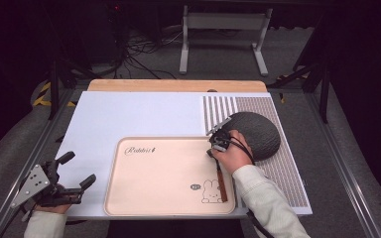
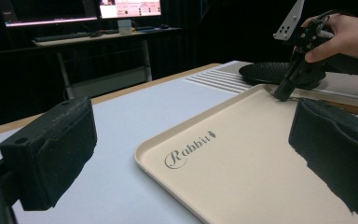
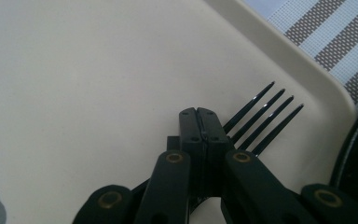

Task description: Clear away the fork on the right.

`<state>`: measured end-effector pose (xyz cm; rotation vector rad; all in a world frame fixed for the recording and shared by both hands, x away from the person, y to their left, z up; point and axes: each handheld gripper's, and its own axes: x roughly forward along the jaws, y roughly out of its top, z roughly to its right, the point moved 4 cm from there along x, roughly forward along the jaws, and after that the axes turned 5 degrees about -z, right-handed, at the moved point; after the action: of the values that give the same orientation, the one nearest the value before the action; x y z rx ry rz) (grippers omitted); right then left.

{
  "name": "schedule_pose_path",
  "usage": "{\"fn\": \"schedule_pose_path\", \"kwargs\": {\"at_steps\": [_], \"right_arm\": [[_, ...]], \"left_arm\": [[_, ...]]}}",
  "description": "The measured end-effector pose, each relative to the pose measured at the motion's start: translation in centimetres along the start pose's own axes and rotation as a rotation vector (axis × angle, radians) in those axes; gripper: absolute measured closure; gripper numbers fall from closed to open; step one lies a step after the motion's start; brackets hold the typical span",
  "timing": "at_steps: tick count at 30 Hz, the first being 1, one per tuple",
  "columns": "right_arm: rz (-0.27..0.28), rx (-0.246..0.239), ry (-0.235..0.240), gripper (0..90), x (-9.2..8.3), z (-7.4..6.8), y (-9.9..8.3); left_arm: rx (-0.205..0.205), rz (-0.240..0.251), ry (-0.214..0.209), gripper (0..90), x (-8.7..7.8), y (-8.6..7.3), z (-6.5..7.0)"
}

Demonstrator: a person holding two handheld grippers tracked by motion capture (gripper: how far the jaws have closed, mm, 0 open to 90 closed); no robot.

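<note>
Right gripper (image 1: 213, 148) is down at the far right corner of the cream plastic tray with the rabbit print (image 1: 144, 198), jaws pinched together on the neck of a black four-tined fork with a brown wooden handle (image 1: 221, 182). In the right gripper view the tines (image 3: 261, 119) lie flat on the tray, pointing at its rim; the handle runs back along the right edge. My read: grasp step, lift not started. Next: raise it level, clear the rim, probably toward the dark round textured plate (image 1: 260, 134) on the striped placemat (image 1: 290, 183) just beside. Left gripper (image 1: 77, 187) idles over the white tabletop (image 1: 129, 114) left of the tray, jaws wide apart, holding nothing.
</note>
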<state>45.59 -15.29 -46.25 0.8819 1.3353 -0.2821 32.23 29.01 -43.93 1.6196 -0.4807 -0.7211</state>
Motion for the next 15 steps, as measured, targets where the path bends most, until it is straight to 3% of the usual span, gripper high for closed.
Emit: {"fn": "schedule_pose_path", "kwargs": {"at_steps": [9, 15], "right_arm": [[-0.003, 0.034, -0.015, 90.0, -0.26, 0.5, -0.49], [0.001, 0.03, -0.017, 90.0, -0.37, 0.52, -0.64]], "left_arm": [[-0.002, -0.002, -0.003, 1.3, 0.11, 0.0, 0.01], [0.002, -0.002, -0.006, 1.3, 0.29, 0.05, -0.04]]}}
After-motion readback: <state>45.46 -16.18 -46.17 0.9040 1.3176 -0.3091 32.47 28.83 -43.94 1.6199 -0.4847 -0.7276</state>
